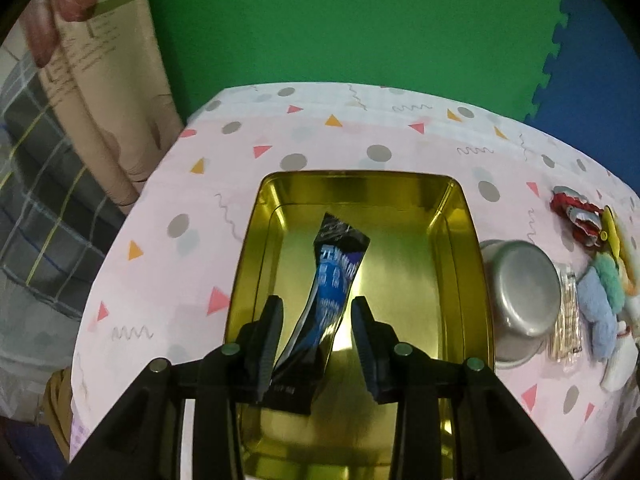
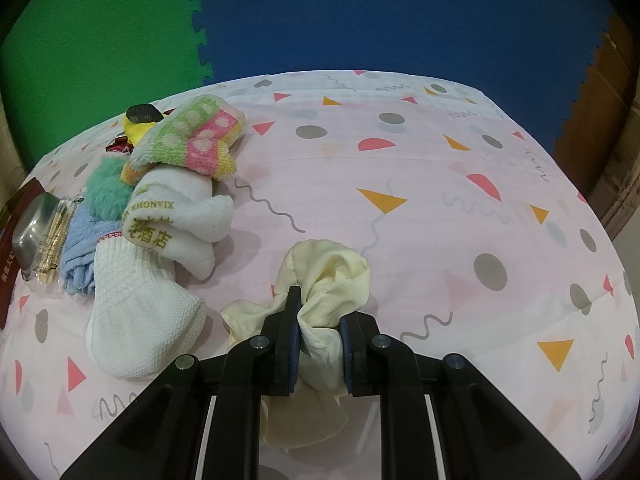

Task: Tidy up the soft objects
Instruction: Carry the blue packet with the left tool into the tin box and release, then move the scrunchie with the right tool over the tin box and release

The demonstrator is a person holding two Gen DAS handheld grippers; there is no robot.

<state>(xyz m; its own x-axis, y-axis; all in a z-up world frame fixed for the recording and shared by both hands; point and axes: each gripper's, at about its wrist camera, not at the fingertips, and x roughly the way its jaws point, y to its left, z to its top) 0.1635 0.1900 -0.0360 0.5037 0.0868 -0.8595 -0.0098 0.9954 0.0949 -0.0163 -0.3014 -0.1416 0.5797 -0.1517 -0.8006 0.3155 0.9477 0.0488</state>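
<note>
A gold tin tray (image 1: 460, 240) stands on the pink patterned tablecloth in the left wrist view. In it lies a black and blue foil packet (image 1: 334, 276), slanting up between the fingers of my left gripper (image 1: 318, 302). The jaws stand apart: the packet's lower end lies against the left finger and there is a clear gap to the right one. In the right wrist view my right gripper (image 2: 324, 304) is shut on a crumpled cream cloth (image 2: 336, 268) just above the table. To its left is a pile of soft things: a white towel (image 2: 176, 216), a dotted striped cloth (image 2: 196, 136) and a white sock (image 2: 136, 320).
An upturned metal bowl (image 1: 520, 300) and a bag of cotton swabs (image 1: 566, 316) lie right of the tray. A blue cloth (image 2: 80, 248) and a teal fluffy item (image 2: 106, 188) sit in the pile. Green and blue foam mats cover the floor beyond the table edge.
</note>
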